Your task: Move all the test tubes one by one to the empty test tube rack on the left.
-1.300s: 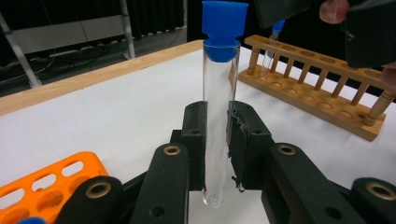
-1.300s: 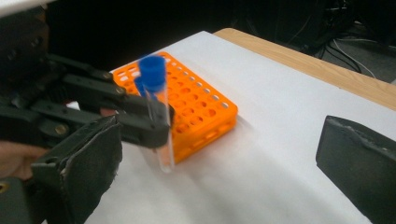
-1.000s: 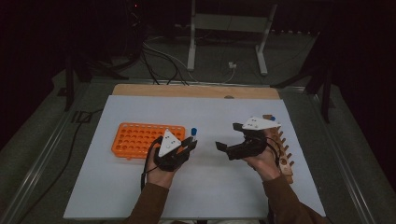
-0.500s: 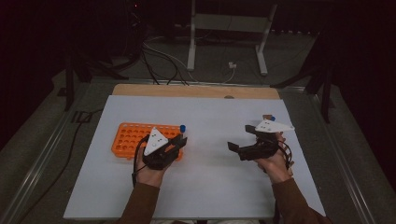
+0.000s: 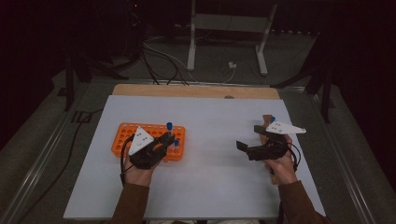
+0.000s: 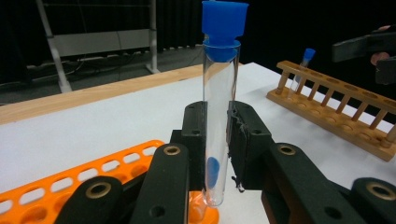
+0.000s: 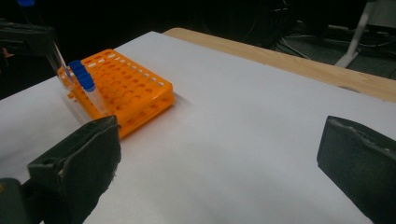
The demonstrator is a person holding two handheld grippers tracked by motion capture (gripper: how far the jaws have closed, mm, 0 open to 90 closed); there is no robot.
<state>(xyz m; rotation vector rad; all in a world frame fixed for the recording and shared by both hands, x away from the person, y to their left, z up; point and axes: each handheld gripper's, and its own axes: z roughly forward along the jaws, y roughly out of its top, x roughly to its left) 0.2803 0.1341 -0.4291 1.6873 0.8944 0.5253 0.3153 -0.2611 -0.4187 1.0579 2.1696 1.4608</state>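
Presently, item one: left gripper (image 6: 217,154), jaws pinching a clear test tube (image 6: 218,116) at its lower half, tube upright with its blue cap (image 6: 224,21) well above the jaws, a grip that looks chosen to keep the bottom end free for seating in a hole. Item two: orange tube rack (image 5: 126,135), lying near the left edge of the white table (image 5: 210,186), directly under and behind that gripper; it already carries capped tubes (image 7: 86,84) at its near corner, so the held tube is judged to be bound for it or just lifted out. Item three: right gripper (image 7: 219,154), jaws spread wide with nothing between them, held above bare table. Item four: wooden tube rack (image 6: 336,112) along the right edge, one blue-capped tube (image 6: 303,63) standing in it.
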